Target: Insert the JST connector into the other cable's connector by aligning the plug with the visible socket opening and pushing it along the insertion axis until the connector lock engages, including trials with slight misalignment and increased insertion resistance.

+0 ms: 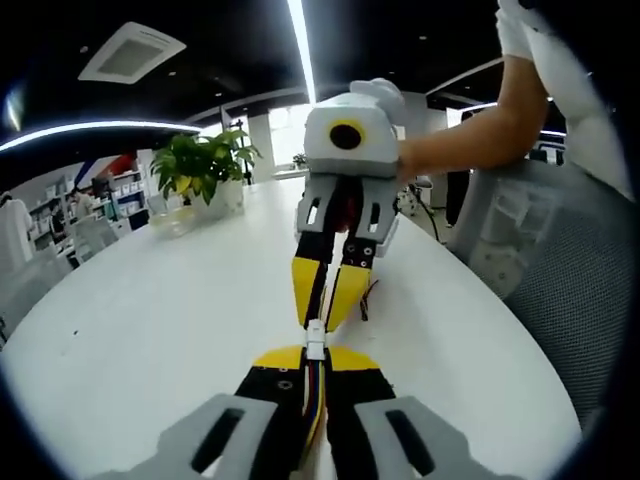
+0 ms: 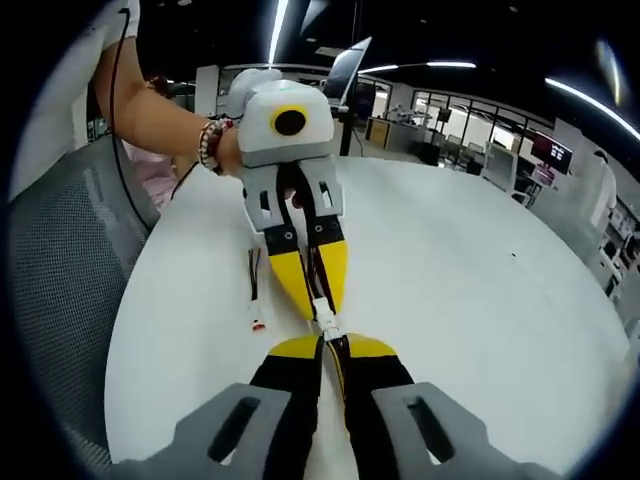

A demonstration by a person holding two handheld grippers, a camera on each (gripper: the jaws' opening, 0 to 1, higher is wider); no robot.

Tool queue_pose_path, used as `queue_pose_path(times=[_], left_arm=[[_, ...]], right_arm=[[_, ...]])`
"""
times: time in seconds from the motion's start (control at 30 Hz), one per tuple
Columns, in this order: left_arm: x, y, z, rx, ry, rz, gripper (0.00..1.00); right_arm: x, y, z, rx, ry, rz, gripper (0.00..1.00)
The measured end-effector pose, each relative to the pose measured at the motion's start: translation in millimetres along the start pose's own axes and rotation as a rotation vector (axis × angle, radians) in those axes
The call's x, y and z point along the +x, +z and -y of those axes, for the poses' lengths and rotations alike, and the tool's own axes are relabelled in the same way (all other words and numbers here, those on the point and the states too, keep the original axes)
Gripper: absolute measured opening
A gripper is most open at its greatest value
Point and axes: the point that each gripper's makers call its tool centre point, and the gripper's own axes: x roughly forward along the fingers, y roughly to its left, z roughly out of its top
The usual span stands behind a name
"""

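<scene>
Between the two grippers' yellow jaw tips, the white JST connector (image 1: 315,338) was too small to tell whether its lock had engaged.

Both views are bright on the white worktop (image 1: 150,330) and dark above it. The light comes from long ceiling strip lights (image 1: 300,45), which look overexposed, and from pale windows far behind. The worktop gives a soft glare, and shadows on it are weak and small. The fisheye lens bends straight lines strongly near the edges. The centre is rather sharp; the far room and the near claw bases at the bottom look soft.
</scene>
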Motion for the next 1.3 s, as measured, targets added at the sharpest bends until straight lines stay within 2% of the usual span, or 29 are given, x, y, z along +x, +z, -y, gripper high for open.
queue_pose_path(times=[0.2, 0.3, 0.53, 0.73, 0.87, 0.9, 1.0, 1.17, 1.3], left_arm=[[6, -6.1, -12.0, -0.002, 0.033, -0.027, 0.00], [10, -11.6, -16.2, -0.014, 0.041, -0.043, 0.01], [14, -24.0, -15.5, -0.029, 0.032, -0.081, 0.01], [14, -25.0, -17.6, -0.040, 0.042, -0.081, 0.01], [15, -24.8, -17.3, -0.024, 0.057, -0.092, 0.05], [15, -23.9, -17.2, -0.026, 0.060, -0.090, 0.08], [13, -20.6, -16.5, -0.037, 0.064, -0.079, 0.11], [1, -13.9, -21.2, -0.056, 0.090, -0.065, 0.16], [-13, 8.2, -30.3, -0.103, 0.155, 0.031, 0.18]], right_arm=[[9, -9.2, 13, 0.021, -0.082, -0.019, 0.05], [13, -14.5, 15, 0.038, -0.100, -0.018, 0.05], [17, -21.8, 14, 0.048, -0.098, -0.028, 0.05], [17, -21.7, 16, 0.073, -0.104, -0.010, 0.06], [16, -21.9, 18, 0.100, -0.105, -0.009, 0.18], [15, -22.1, 18, 0.108, -0.104, -0.011, 0.20], [12, -19.8, 18, 0.110, -0.100, -0.006, 0.18], [-5, -3.3, 30, 0.124, -0.140, 0.042, 0.25], [-25, 12.5, 40, 0.135, -0.182, 0.102, 0.29]])
